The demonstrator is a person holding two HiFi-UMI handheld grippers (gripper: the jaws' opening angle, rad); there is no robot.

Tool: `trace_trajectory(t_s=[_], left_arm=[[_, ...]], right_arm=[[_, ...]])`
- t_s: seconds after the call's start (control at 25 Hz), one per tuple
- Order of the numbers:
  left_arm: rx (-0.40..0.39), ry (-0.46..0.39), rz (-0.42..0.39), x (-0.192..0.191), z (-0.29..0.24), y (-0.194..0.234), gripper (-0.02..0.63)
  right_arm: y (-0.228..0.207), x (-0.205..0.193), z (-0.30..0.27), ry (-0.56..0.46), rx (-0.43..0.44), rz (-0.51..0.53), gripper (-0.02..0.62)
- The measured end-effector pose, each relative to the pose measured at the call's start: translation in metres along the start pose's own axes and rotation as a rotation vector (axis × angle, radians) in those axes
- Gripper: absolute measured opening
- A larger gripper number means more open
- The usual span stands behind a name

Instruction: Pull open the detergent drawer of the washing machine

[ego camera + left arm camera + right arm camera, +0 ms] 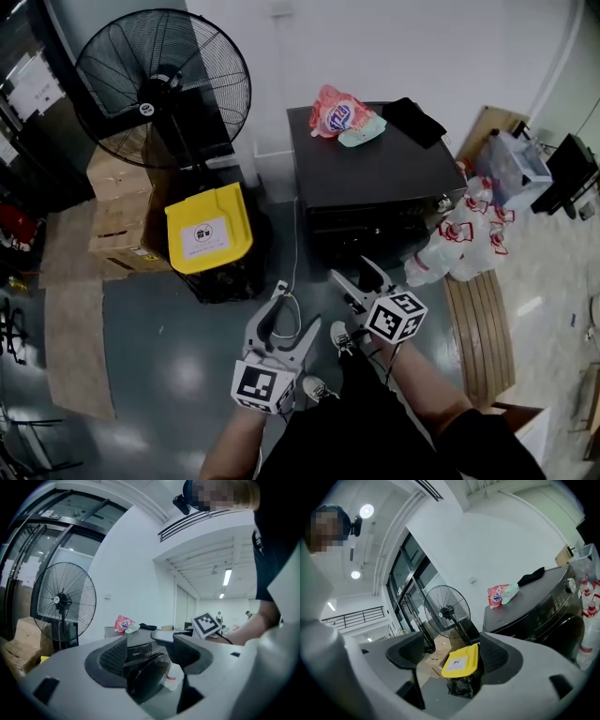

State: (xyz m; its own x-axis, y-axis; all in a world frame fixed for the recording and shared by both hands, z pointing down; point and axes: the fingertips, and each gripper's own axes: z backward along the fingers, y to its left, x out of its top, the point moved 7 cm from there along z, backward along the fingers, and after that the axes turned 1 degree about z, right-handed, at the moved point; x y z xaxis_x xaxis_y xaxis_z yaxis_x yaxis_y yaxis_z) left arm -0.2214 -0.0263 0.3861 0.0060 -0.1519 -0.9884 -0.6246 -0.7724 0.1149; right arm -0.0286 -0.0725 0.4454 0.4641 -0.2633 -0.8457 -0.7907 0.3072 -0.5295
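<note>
**Head view.** The washing machine (375, 169) stands straight ahead of both claws, dark, its front facing me. The control strip along the front's top edge runs crosswise to my reach. The drawer is not separable here; I judge it sits at the strip's left end. The right gripper (361, 277) is nearer the machine than the left gripper (291, 314). A pink detergent bag (339, 114) lies on the lid, its round blue logo unreadable. The yellow bin lid (208, 228) to the left carries a white sticker with a pictogram, no legible text.

**Left gripper view.** Left gripper (150, 646): jaws apart, nothing held. The machine front shows in the gap, so it points almost at the target. The panel section (133, 654) carries a pale brand mark, too small to read; probably the drawer front.

**Right gripper view.** Right gripper (452, 651): jaws apart, empty, framing the bin. The machine lies off to its right, so it needs swinging round.
</note>
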Motion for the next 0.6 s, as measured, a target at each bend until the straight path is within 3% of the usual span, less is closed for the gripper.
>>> trace_trajectory(t_s=[0.6], left_arm=[[-0.001,0.088,0.029,-0.034,-0.081,0.022,0.281]], right_arm=[[-0.096,-0.017,-0.059,0.076,0.016,-0.254,0.394]])
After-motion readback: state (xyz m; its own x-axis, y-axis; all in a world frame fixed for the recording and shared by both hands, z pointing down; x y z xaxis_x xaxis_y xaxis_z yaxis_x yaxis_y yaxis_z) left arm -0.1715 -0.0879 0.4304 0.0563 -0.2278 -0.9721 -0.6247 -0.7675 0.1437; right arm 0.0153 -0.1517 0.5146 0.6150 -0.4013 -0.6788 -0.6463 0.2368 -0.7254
